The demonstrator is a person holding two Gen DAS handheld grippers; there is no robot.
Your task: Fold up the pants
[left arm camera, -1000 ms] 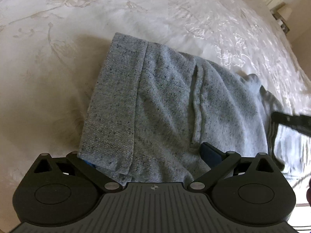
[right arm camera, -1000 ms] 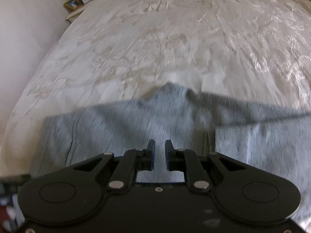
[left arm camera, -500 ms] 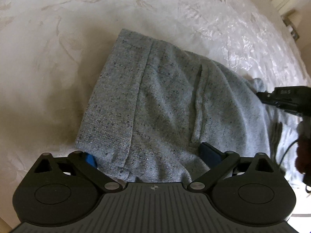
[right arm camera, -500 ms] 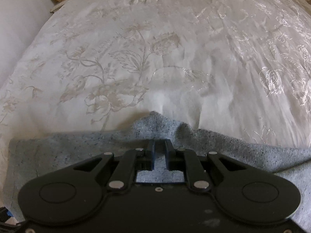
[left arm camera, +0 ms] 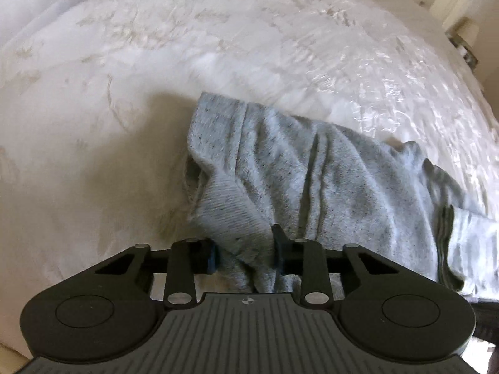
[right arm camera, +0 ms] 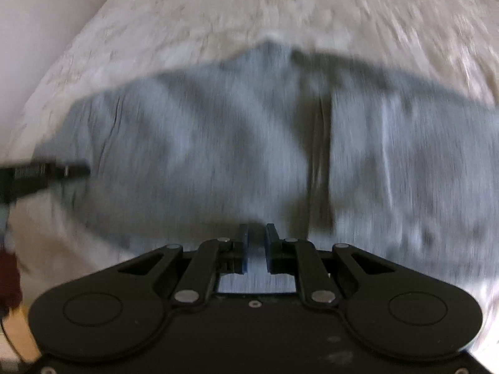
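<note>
The grey speckled pants (left arm camera: 312,171) lie on a white embroidered bedspread (left arm camera: 218,46). In the left wrist view my left gripper (left arm camera: 244,249) is shut on a bunched fold of the pants' waistband end, which rises in creases towards the fingers. In the right wrist view, which is blurred by motion, the pants (right arm camera: 249,140) spread wide across the bed and my right gripper (right arm camera: 257,233) is nearly closed with grey cloth between its pads. The left gripper's finger (right arm camera: 43,174) shows at the left edge of that view.
The bedspread (right arm camera: 249,9) fills the far part of both views. A padded headboard and a bedside lamp (left arm camera: 464,34) stand at the upper right of the left wrist view. A pale wall (right arm camera: 37,15) runs along the bed's left side.
The left gripper has closed on the waistband end, which now bunches up instead of lying flat. The right gripper has moved fast, and more of the pants now shows in front of it.
</note>
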